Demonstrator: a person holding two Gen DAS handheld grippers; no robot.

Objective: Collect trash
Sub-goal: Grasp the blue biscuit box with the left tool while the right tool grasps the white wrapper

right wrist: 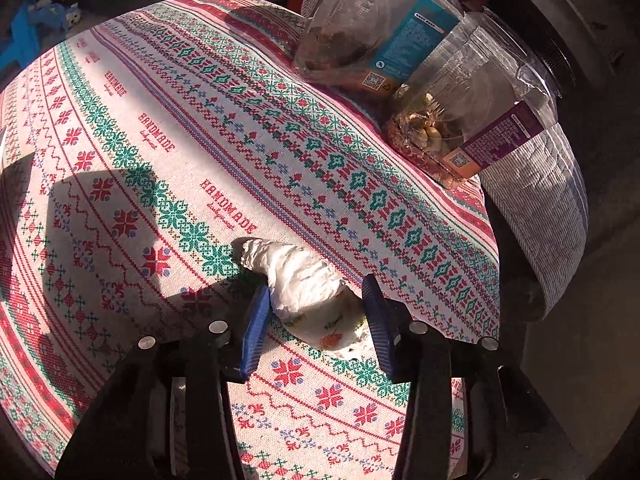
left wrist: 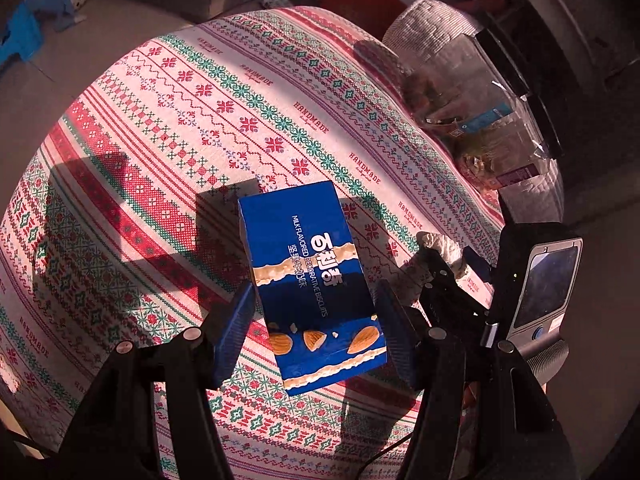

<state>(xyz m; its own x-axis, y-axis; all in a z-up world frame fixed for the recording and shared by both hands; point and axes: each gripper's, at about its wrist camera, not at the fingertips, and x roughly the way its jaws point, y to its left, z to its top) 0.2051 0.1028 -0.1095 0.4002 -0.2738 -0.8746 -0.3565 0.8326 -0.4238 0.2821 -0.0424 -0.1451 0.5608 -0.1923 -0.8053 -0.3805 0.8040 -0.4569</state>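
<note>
Left wrist view first: the left gripper [left wrist: 316, 330] has its jaws apart, one blue finger on each side of a blue biscuit box [left wrist: 310, 280] lying flat on the patterned tablecloth [left wrist: 168, 120]. I can't tell if the pads actually touch the box sides, but they sit right beside it at roughly 9 and 3 o'clock of its near end. Over at 3 o'clock from the box, the right gripper [left wrist: 448, 276] shows up as a black body with a crumpled tissue [left wrist: 444, 246] poking out at its tip. Two clear plastic jars [left wrist: 476, 120] sit at about 1 o'clock, near the far table edge, with a grey striped cushion [left wrist: 428, 24] behind them.

Right wrist view: the right gripper [right wrist: 316, 320] also has its jaws spread, straddling the crumpled tissue [right wrist: 300, 276], which lies on the tablecloth [right wrist: 140, 160] between the blue fingers and stretches out toward 11 o'clock. The left finger looks right up against it; the right one stands a bit off. The jars [right wrist: 440, 100] sit at 1 o'clock, tilted, with snack bits in the bottom. The cushion [right wrist: 540, 220] hangs off the table edge at 3 o'clock.
</note>
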